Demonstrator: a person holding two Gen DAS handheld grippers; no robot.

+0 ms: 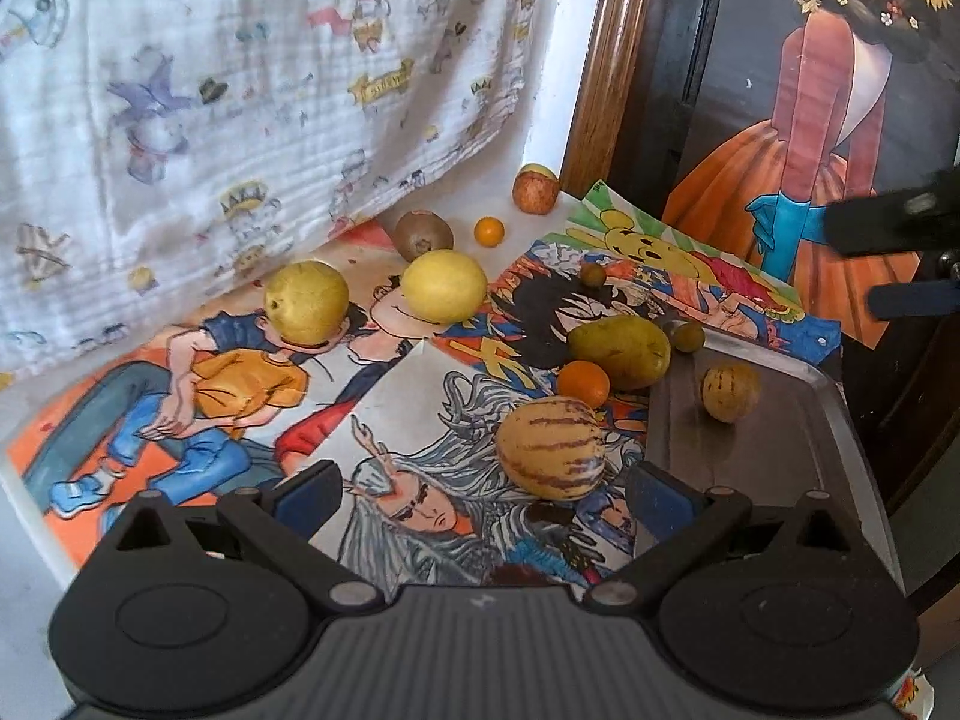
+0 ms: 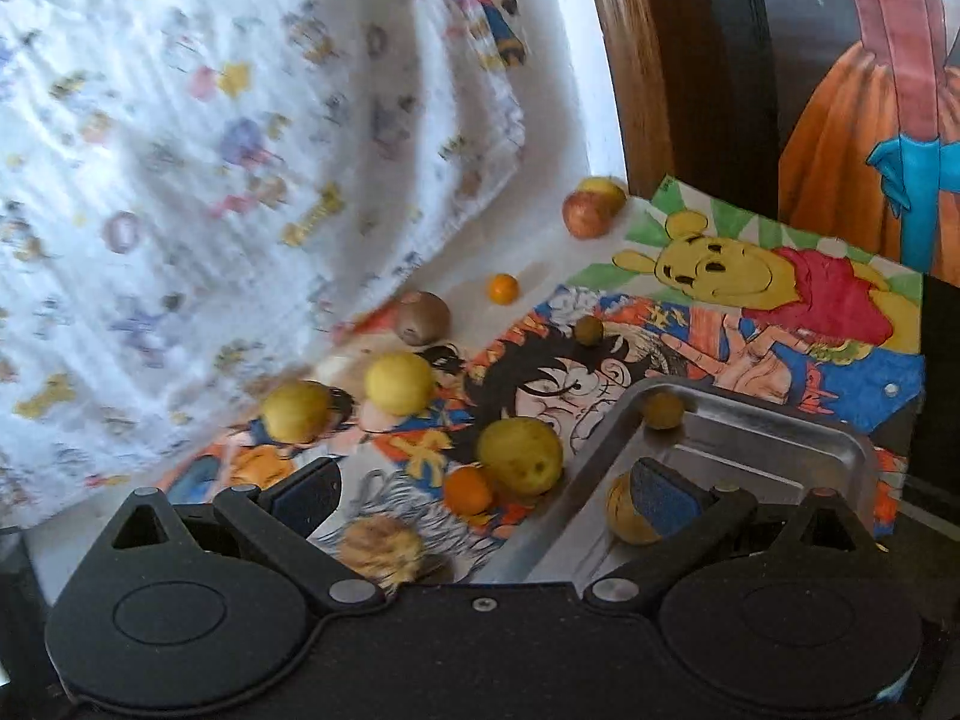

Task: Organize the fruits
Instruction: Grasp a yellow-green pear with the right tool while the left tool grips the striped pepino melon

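The wide-open left gripper (image 1: 483, 495) faces the big striped yellow melon (image 1: 550, 447), which next needs grabbing and moving right onto the shiny metal tray (image 1: 798, 450), while the right gripper (image 2: 486, 495), open and empty too, waits.

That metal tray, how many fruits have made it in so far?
One small striped melon lies in the metal tray; a small green fruit sits at its rim. Both the left gripper and right gripper are open, empty. The large striped melon, lemon and others wait outside.

right tongs (image 2: 486, 495) gape wide above the metal tray (image 2: 780, 450); a small striped fruit (image 2: 624, 519) sits in it beside one pad, a green one (image 2: 662, 410) in the far corner.
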